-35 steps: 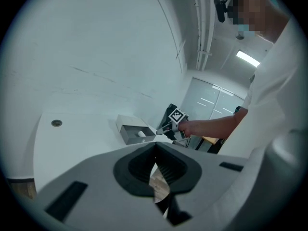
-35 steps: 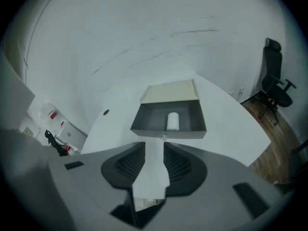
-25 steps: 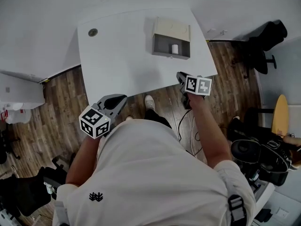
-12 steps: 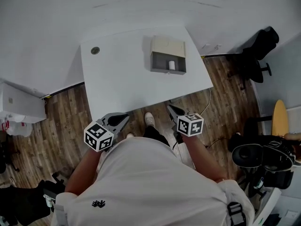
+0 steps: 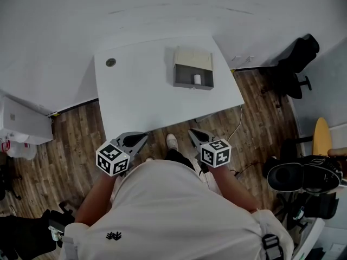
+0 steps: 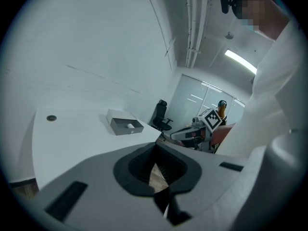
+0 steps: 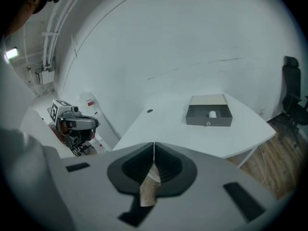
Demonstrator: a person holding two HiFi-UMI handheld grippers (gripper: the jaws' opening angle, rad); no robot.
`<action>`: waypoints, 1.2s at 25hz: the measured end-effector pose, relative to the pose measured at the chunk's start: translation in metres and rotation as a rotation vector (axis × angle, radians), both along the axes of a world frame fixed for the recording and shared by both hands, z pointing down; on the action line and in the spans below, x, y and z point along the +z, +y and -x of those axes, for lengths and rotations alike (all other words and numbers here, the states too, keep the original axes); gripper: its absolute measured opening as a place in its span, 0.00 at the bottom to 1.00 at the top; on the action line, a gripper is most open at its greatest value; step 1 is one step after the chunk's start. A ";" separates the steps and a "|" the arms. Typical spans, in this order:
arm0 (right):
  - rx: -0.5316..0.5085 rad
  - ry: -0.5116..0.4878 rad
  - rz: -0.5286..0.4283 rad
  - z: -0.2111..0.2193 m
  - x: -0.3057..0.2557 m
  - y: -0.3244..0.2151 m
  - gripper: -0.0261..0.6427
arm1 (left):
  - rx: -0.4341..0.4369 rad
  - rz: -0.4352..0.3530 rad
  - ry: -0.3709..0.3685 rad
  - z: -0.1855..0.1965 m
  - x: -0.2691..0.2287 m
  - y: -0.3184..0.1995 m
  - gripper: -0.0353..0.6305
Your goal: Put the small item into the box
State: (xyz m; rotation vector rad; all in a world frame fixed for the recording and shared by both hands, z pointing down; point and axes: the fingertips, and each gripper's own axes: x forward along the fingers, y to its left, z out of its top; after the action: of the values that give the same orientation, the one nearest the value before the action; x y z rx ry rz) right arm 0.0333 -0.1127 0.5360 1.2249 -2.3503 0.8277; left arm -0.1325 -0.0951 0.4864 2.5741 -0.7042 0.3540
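A grey box with its drawer pulled out stands on the far right part of the white table. A small white item lies inside the drawer. Both grippers hang off the table's near edge, above the wooden floor and close to the person's body. My left gripper is shut and holds nothing. My right gripper is also shut and empty. In the left gripper view, beyond my left gripper, I see the box far ahead. The right gripper view shows my right gripper facing the box and item.
A round grommet sits in the table's far left corner. A black office chair stands right of the table, with dark equipment nearer on the right. A white cabinet is at the left. A cable hangs by the table's right edge.
The right gripper has drawn back from the table's near edge toward the body and now hangs level with the left one. The left gripper has barely moved.
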 end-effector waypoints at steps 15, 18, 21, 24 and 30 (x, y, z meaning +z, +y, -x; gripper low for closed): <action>-0.029 -0.001 -0.035 0.012 -0.015 -0.005 0.05 | 0.001 -0.008 0.006 0.000 -0.003 -0.004 0.06; -0.030 -0.001 -0.035 0.013 -0.015 -0.003 0.05 | 0.000 -0.007 0.010 0.001 -0.003 -0.002 0.06; -0.033 0.002 -0.037 0.014 -0.016 -0.001 0.05 | -0.002 -0.008 0.012 0.002 -0.004 0.000 0.06; -0.044 0.002 -0.040 0.015 -0.015 -0.001 0.05 | -0.004 -0.006 0.014 0.001 -0.002 0.001 0.06; -0.065 0.023 -0.053 0.016 -0.016 0.002 0.05 | -0.005 0.002 0.014 -0.001 0.001 0.004 0.06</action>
State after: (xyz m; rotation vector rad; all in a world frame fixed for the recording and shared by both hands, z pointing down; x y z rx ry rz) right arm 0.0172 -0.1109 0.5205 1.1657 -2.3942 0.7313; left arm -0.1317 -0.0906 0.4877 2.5702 -0.7056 0.3347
